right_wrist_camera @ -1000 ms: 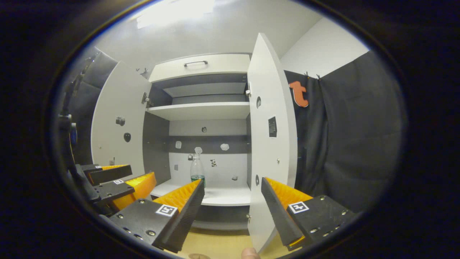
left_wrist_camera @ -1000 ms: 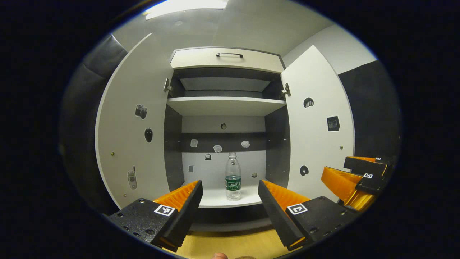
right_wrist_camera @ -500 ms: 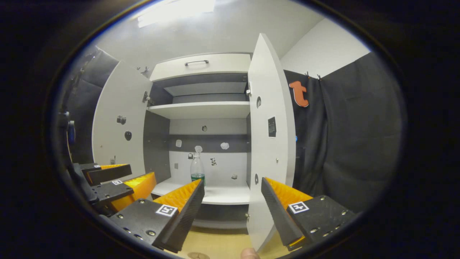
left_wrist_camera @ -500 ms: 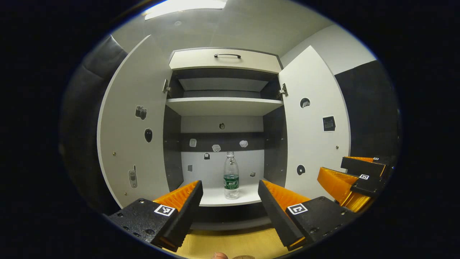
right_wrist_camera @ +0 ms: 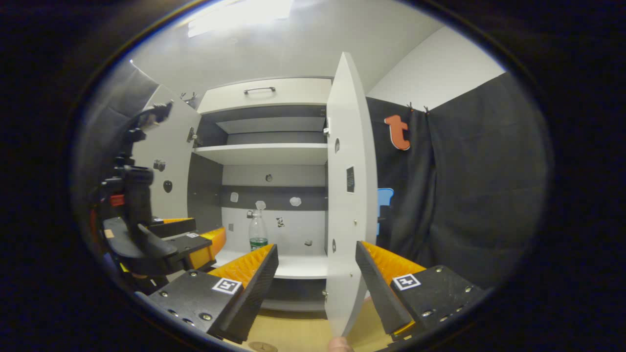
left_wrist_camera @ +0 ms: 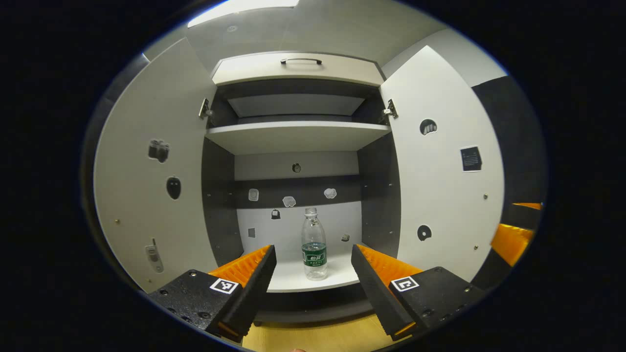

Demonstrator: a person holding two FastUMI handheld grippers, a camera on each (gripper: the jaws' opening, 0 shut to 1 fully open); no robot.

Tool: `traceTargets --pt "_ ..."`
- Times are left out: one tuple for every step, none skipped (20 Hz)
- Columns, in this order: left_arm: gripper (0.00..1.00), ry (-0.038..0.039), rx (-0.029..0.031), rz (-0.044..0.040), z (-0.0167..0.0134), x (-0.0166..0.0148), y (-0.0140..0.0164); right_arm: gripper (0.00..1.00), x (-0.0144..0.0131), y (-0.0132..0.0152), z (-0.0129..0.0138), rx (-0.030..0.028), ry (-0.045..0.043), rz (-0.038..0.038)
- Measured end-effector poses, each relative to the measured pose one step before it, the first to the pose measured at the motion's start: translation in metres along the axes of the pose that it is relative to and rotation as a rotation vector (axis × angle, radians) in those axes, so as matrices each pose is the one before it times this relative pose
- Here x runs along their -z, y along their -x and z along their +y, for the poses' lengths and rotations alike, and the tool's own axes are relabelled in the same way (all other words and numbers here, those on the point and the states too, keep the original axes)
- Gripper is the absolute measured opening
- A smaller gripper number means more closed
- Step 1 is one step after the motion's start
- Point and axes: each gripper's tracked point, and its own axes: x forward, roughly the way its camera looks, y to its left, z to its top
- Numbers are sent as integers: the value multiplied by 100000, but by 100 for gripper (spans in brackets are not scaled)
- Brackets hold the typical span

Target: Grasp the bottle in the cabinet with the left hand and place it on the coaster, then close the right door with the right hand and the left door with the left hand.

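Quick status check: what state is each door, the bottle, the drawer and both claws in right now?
Left door: open.
Right door: open.
Bottle: upright on the lower shelf, uncapped, untouched.
Top drawer: closed.
Left claw: open, empty, lined up with the bottle.
Right claw: open, empty.

The right tongs [right_wrist_camera: 315,274] gape around the right door [right_wrist_camera: 349,195] edge, bottle [right_wrist_camera: 257,231] standing inside the cabinet [right_wrist_camera: 266,154].

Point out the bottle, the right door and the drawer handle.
bottle [left_wrist_camera: 314,254]: left gripper view, on its label band.
right door [left_wrist_camera: 440,195]: left gripper view, on its inner face.
drawer handle [left_wrist_camera: 301,60]: left gripper view, middle of the bar.
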Motion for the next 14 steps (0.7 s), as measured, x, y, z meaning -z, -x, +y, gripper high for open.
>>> traceTargets --pt "97 502 158 513 233 240 -1290 97 -38 303 -712 1986 816 -484" --pt "97 237 104 613 175 157 -1433 96 -145 179 -703 1959 1055 -434" --pt "97 285 -150 903 201 325 -1513 96 -36 90 -629 1914 1163 -291" --pt "97 497 294 1229 163 277 -1553 97 -6 95 -652 1854 879 -174" --pt "97 939 186 896 93 234 -1401 97 -32 54 -525 1749 623 -189" --pt "97 1328 178 1166 81 271 -1322 97 -24 211 -562 1771 399 -140" --pt "97 1463 18 986 198 280 -1341 96 28 102 -591 1895 469 -253" --pt "97 796 128 1197 113 274 -1326 97 145 28 -771 2086 572 -38" --pt "97 314 -87 816 90 351 -1244 97 75 37 -670 2110 635 -76" --pt "97 -442 -145 1200 136 312 -1193 97 35 -10 -759 2128 606 6" --pt "98 -759 -124 1145 118 262 -1218 97 42 -41 -605 1942 417 21" --pt "98 -318 -105 715 101 166 -1129 97 234 9 -556 1712 353 155" --pt "98 -7 -87 823 46 195 -958 97 141 -76 -496 1520 348 351" --pt "98 487 111 823 -4 176 -995 97 116 -132 -371 1257 328 266"
